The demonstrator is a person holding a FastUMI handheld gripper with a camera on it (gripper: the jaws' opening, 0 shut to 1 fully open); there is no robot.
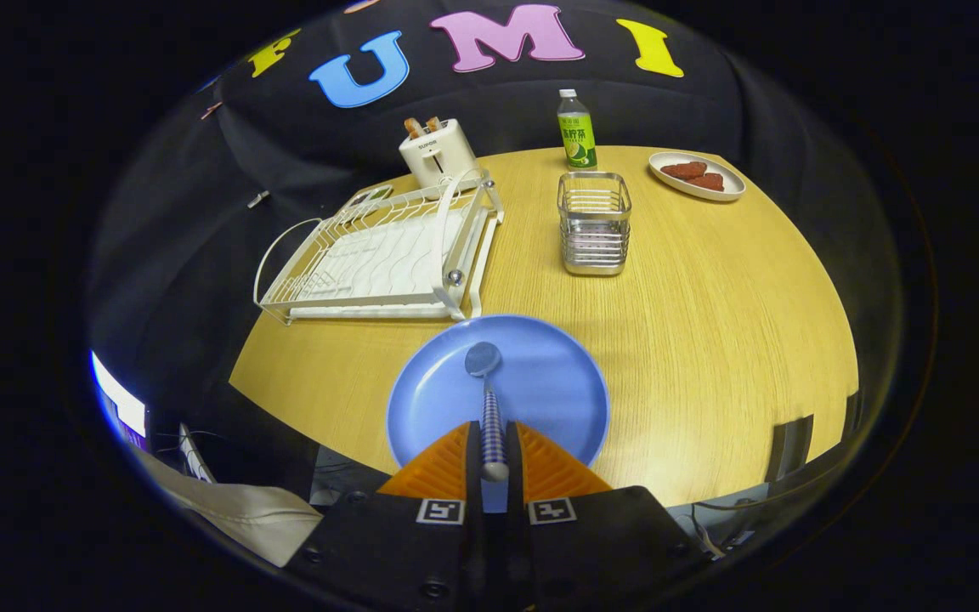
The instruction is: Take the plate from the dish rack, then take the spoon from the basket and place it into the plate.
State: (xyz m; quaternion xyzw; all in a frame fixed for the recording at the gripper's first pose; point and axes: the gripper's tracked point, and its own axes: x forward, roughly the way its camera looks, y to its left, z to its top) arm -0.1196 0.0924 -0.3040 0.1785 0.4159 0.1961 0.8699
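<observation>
A blue plate (540, 387) lies flat on the wooden table, just ahead of my fingers. My gripper (494, 450) is shut on the checked handle of a spoon (486, 374), whose metal bowl reaches forward over the plate's middle. Whether the bowl touches the plate I cannot tell. Beyond the plate to the left stands the white wire dish rack (379, 255) with nothing in it. The metal wire basket (594, 223) stands beyond the plate to the right, and I see nothing in it.
A white toaster (437, 151) stands behind the rack. A green-labelled bottle (576, 130) stands behind the basket, with a white plate of reddish food (697, 175) to its right. The table's curved front edge (302, 416) runs close below the blue plate.
</observation>
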